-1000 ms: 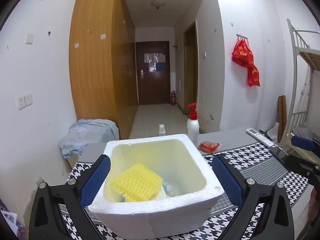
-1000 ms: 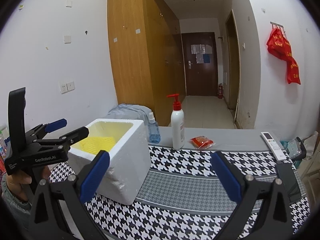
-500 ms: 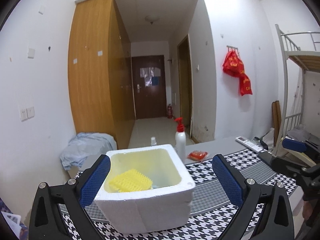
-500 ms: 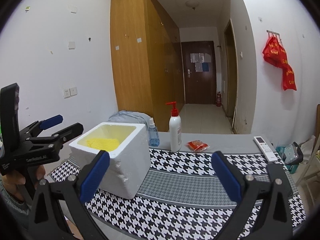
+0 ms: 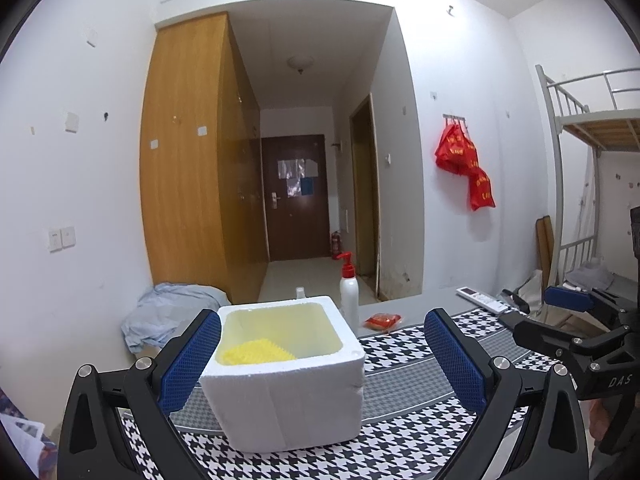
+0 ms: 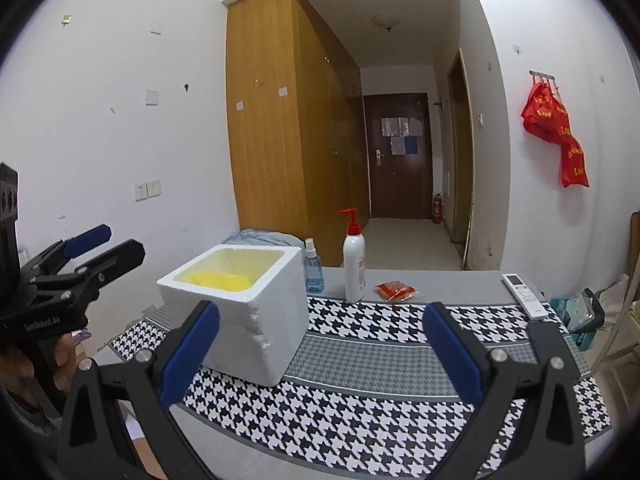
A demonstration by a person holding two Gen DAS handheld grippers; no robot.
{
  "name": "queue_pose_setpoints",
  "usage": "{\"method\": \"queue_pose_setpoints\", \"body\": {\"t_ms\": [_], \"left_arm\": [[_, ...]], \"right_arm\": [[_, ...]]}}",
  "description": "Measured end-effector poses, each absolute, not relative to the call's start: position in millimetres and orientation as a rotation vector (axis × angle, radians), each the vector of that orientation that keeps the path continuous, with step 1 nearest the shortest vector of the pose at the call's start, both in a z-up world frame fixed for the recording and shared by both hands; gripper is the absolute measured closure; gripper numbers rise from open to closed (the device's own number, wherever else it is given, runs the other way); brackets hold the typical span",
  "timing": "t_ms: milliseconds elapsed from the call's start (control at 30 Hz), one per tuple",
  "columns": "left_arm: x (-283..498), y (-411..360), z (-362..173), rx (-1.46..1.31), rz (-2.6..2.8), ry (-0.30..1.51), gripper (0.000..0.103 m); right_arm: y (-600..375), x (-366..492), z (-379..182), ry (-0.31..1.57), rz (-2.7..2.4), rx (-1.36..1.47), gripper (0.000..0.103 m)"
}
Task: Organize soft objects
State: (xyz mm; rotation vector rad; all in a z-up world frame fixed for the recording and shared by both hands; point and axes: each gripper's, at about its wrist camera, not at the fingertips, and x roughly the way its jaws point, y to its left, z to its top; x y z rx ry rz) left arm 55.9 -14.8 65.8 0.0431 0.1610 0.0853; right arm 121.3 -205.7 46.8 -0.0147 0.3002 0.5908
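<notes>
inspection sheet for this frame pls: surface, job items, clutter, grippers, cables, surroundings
Surface: houndstooth cloth over grey table.
Job's things: yellow sponge inside white foam box.
Clutter: pump bottle, blue spray bottle, red packet, remote.
Grippers: left gripper open, empty; right gripper open, empty.
Cables: nothing seen.
Surroundings: wooden wardrobe, red bags on wall hooks, bunk bed.

"DAS" on the right gripper (image 5: 600,344) — "GenRobot.AI" on the left gripper (image 6: 100,246).
</notes>
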Motion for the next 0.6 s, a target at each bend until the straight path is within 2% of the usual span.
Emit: {"method": "queue_pose_setpoints", "body": {"t_ms": [600], "left_arm": [[23.0,-25.1,24.3,0.029,0.115,0.121,0.001]], "right_arm": [[-207.0,84.2,17.6,0.231,0.547,-0.036,0.0]]}}
